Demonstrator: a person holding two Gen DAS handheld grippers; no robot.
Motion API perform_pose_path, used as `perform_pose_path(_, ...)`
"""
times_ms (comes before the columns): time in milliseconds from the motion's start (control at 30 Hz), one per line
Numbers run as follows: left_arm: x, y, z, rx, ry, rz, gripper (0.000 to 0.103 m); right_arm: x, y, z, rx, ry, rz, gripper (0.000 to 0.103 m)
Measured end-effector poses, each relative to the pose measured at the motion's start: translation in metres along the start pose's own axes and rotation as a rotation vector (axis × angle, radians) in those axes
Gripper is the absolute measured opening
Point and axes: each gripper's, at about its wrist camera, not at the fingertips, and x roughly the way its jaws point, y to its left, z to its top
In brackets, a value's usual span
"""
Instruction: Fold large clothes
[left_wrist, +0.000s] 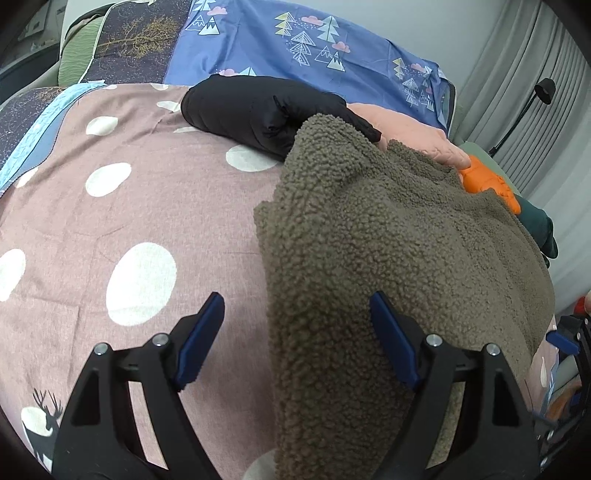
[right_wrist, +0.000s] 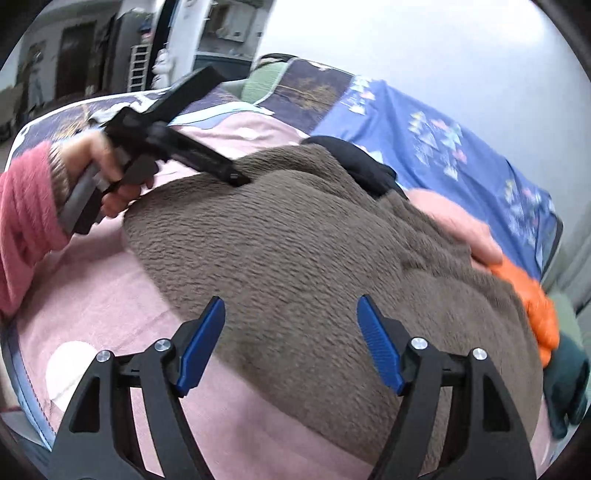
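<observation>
Judging by the brown fleece garment (left_wrist: 388, 229) lying bundled just ahead of our left gripper (left_wrist: 295, 325) and right gripper (right_wrist: 290, 325), both jaws spread wide and holding nothing, we reckon one fold is laid and tidying remains.

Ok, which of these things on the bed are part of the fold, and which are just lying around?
In the job:
- brown fleece garment
- left gripper, open
- right gripper, open

Lying about:
- black padded garment
- peach garment
- orange puffy garment
- dark green garment
</observation>
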Motion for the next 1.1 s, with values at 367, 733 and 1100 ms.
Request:
perform_pose_path(367, 0.045, 0.039, 0.041, -0.118, 0.036, -0.149, 0.089, 0.030, 0.083, 0.006, -0.357, -0.073, -0.029, 0.085)
perform_pose_path(733, 0.076, 0.047, 0.051, -0.116, 0.041, -0.294, 0.088, 0.072, 0.116, 0.016, -0.485, -0.087, -0.131, 0.085)
perform_pose_path(1100, 0.089, 0.042, 0.057, -0.156, 0.026, -0.450, 0.036, 0.092, 0.117, 0.049, -0.400, -0.130, -0.152, 0.057)
